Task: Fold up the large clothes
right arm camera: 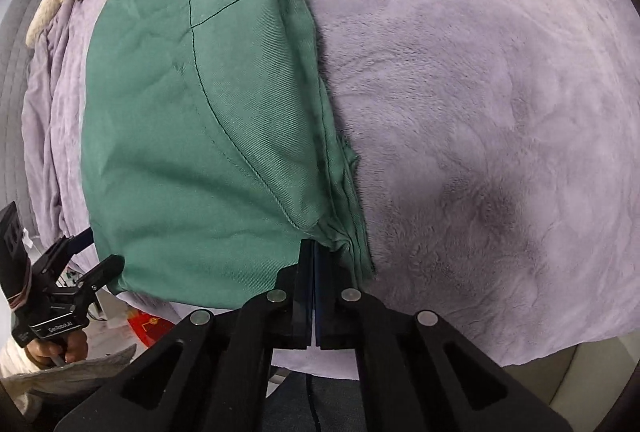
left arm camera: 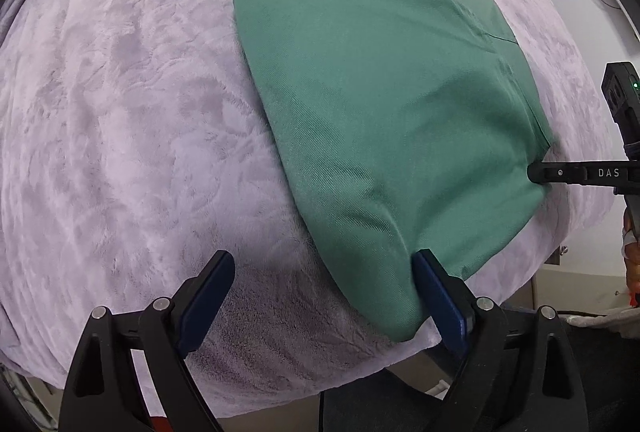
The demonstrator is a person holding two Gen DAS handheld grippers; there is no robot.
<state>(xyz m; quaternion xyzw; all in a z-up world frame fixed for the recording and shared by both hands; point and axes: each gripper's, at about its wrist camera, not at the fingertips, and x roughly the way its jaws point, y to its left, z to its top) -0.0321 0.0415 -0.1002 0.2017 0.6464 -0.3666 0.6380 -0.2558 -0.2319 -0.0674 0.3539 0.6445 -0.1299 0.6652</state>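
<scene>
In the left wrist view the green garment (left arm camera: 384,120) lies folded on the lilac blanket (left arm camera: 120,112), its long axis running from the near corner away up the bed; the left gripper (left arm camera: 324,296) stands wide open, one pad beside that corner, gripping nothing. In the right wrist view the right gripper (right arm camera: 313,264) is closed at the garment's layered edge, seemingly pinching it, so catching only some layers could drag the fold apart.

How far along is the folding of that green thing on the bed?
Partly done: the green garment already lies doubled into a flat stack on the lilac blanket. In hand: the right gripper is shut at its near corner, while the left gripper stands open astride the other near corner. Probably left: at least one more fold.
</scene>
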